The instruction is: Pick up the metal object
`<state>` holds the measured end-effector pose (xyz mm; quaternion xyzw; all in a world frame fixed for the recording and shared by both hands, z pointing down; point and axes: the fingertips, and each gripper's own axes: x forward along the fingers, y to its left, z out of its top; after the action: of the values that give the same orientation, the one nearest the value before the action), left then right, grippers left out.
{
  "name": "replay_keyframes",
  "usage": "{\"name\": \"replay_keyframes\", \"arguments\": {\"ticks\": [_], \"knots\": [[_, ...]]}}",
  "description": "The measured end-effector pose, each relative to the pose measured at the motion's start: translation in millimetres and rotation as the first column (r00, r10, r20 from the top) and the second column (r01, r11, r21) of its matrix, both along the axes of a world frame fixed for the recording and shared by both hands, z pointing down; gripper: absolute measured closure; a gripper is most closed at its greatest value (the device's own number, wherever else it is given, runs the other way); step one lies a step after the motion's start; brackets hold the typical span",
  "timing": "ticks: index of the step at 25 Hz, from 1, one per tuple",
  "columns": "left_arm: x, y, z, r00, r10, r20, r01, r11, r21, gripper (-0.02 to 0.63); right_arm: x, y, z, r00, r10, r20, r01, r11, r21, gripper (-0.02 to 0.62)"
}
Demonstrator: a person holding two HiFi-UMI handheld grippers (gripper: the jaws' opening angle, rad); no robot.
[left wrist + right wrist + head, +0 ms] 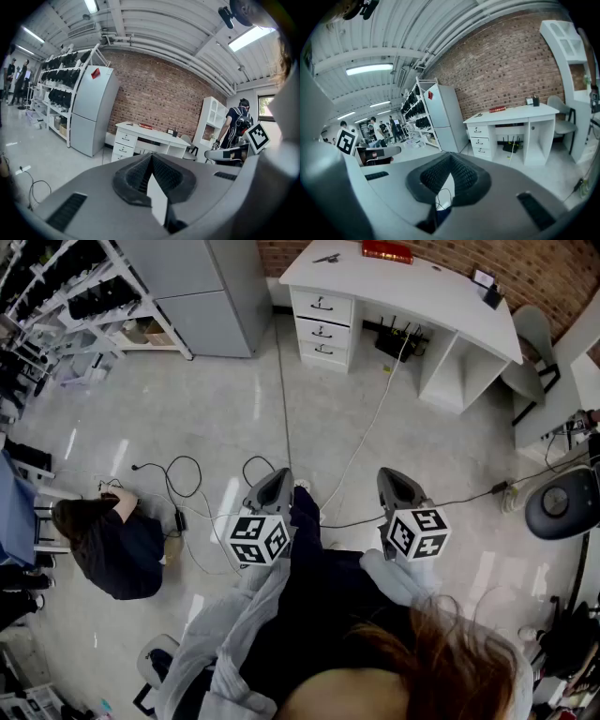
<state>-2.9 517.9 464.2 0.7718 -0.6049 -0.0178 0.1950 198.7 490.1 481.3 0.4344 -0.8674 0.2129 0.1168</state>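
A small dark, metal-looking item [327, 257] lies on the far left end of the white desk [441, 298], close to a red box [387, 251]. It also shows as a small speck [130, 123] on the desk in the left gripper view. I hold both grippers at waist height, well short of the desk and pointing toward it. The left gripper [277, 474] has its jaws closed tip to tip with nothing between them [151, 155]. The right gripper [394, 474] is likewise shut and empty [451, 155].
A grey fridge [202, 287] and black-stocked shelves [75, 287] stand left of the desk. A person [112, 540] crouches on the floor at left among cables [183, 474]. A white cable [370, 427] runs to the desk. A chair [562, 502] is at right.
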Motion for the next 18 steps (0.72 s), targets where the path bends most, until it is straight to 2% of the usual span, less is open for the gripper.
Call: {"name": "replay_keyframes", "arguments": {"ticks": [4, 18], "knots": [[-3.2, -0.3, -5.8, 1.000, -0.025, 0.007, 0.025, 1.000, 0.016, 0.592, -7.5, -0.6, -2.7, 0.999, -0.016, 0.033, 0.016, 1.000, 0.001, 0.589], [11.2, -0.8, 0.4, 1.000, 0.016, 0.009, -0.016, 1.000, 0.001, 0.591, 0.1, -2.6, -6.6, 0.999, 0.021, 0.038, -0.021, 1.000, 0.022, 0.589]]}}
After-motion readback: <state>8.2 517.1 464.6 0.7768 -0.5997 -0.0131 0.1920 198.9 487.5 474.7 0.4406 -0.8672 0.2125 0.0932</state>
